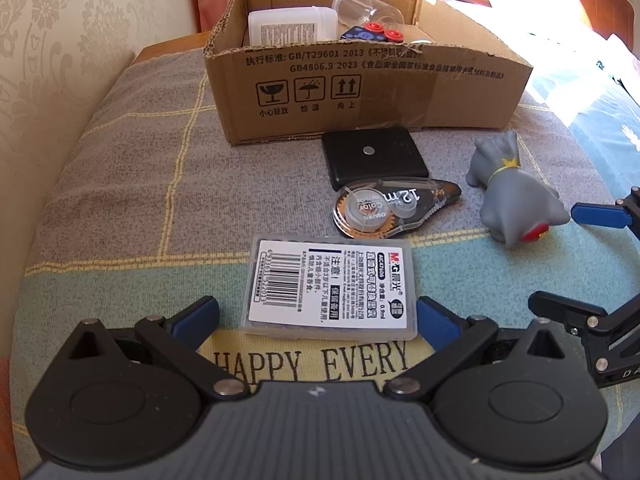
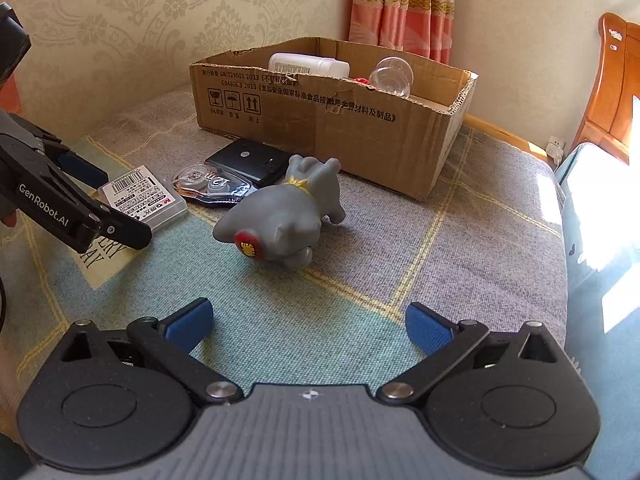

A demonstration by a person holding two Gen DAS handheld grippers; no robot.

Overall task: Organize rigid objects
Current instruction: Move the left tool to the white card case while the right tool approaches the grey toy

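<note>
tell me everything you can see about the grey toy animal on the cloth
The grey toy animal looks like smooth moulded rubber or plastic, with stubby legs, a yellow cord tied round its neck and a round red-and-yellow badge on one end. It lies tipped on its side on the checked cloth, in front of the cardboard box and beside the correction tape. No fingers touch it.

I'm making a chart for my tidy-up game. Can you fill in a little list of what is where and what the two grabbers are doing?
surface: checked cloth
box: open cardboard box at the back
in box: white bottle, clear plastic cup, item with red caps
still outside: clear refill case, correction tape, flat black case, grey toy dog lying on its side
left gripper: open, fingers either side of the refill case
right gripper: open, empty, pointing at the toy dog
</note>
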